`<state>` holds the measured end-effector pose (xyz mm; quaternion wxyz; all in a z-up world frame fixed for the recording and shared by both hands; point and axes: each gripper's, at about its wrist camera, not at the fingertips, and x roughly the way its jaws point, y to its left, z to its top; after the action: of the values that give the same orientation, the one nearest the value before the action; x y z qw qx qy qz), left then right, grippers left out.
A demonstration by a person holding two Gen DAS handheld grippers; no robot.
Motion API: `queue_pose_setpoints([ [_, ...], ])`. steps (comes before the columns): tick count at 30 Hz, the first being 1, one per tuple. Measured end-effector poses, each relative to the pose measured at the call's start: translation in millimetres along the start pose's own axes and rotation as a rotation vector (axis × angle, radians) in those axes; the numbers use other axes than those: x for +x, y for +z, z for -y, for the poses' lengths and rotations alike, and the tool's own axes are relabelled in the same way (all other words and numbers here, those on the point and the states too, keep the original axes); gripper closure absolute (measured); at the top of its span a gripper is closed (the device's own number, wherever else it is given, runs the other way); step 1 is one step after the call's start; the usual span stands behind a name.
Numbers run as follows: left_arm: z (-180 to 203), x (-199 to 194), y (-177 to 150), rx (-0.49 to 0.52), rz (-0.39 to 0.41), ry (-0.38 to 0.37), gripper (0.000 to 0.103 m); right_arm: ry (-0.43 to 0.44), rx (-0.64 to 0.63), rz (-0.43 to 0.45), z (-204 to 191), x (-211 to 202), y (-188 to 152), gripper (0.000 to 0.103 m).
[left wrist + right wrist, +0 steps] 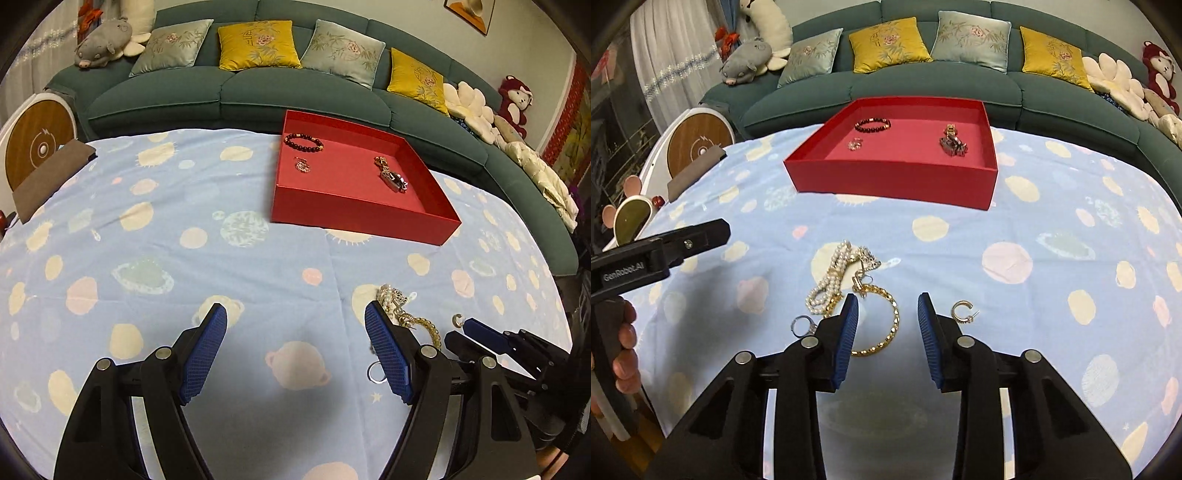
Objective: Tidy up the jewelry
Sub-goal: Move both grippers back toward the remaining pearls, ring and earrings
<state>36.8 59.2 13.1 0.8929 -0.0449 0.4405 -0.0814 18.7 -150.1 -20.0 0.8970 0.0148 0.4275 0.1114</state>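
Observation:
A red tray (894, 176) (354, 216) holds a dark bead bracelet (872, 124), a small earring (855, 144) and a dark watch (953, 143). On the blue cloth lie a pearl necklace (831, 275), a gold chain bracelet (886, 325), a silver ring (802, 325) and a gold hoop earring (962, 312). My right gripper (888, 314) is open, low over the gold bracelet. My left gripper (295, 325) is open and empty, left of the jewelry pile (402, 306). The right gripper also shows in the left wrist view (480, 330).
A green sofa (923, 81) with cushions runs behind the table. A round white and wood device (694, 144) and a brown pad (690, 173) sit at the left edge. A small mirror with pink ears (628, 219) stands at the left.

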Motion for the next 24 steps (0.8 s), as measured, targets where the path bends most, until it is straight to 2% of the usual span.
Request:
queue_pose_setpoints([
  [6,-1.0,4.4,-2.3,0.007,-0.016,-0.017,0.029,0.014,0.011,-0.065,4.9,25.0,-10.0,0.076],
  [9,0.9,4.6,-1.4,0.011,-0.013,-0.022,0.029,0.01,-0.009,-0.084,2.1,32.3,-9.6,0.094],
  [13,3.7,5.7,-0.9,0.019,-0.013,-0.024,0.029,0.001,-0.027,-0.075,1.3,29.9,-8.1,0.099],
  [24,17.0,10.9,-0.9,0.044,-0.021,-0.028,0.029,0.029,-0.015,-0.036,11.2,3.1,-8.0,0.099],
])
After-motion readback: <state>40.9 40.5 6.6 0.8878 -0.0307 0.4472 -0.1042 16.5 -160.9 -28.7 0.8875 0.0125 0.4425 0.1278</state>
